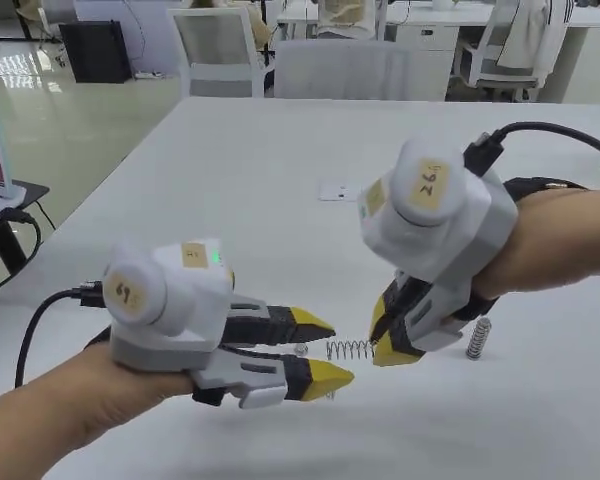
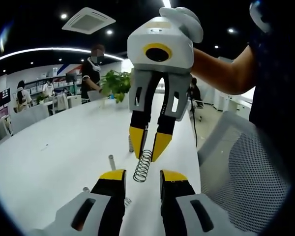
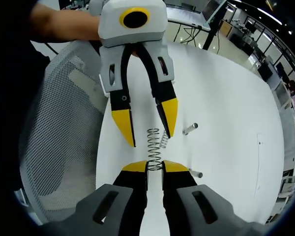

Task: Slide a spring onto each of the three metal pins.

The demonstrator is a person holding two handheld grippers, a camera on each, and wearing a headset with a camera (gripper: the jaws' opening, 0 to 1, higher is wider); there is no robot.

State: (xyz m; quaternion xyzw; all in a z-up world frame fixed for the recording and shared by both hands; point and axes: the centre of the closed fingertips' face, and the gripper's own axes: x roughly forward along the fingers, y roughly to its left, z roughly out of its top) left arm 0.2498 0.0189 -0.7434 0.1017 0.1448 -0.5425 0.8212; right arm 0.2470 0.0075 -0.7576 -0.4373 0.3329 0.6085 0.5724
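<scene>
My right gripper (image 1: 385, 345) is shut on one end of a bare steel spring (image 1: 349, 348), held just above the white table (image 1: 230, 180). In the right gripper view the spring (image 3: 154, 145) sticks out from my shut right gripper (image 3: 155, 167). Its free end reaches between the spread yellow fingertips of my left gripper (image 1: 325, 350), which is open and touches nothing. The left gripper view has the spring (image 2: 143, 165) hanging toward my left gripper (image 2: 143, 176). A short metal pin (image 1: 300, 350) lies below the spring. Another spring (image 1: 478, 338) stands upright to the right. Two pins (image 3: 189, 129) (image 3: 195, 173) lie on the table.
A small white tag (image 1: 338, 191) lies mid-table. Chairs (image 1: 220, 50) stand at the far edge, and a grey mesh chair (image 3: 64, 128) is at the near edge. Cables trail from both grippers. A loose spring (image 2: 128, 200) lies by my left jaw.
</scene>
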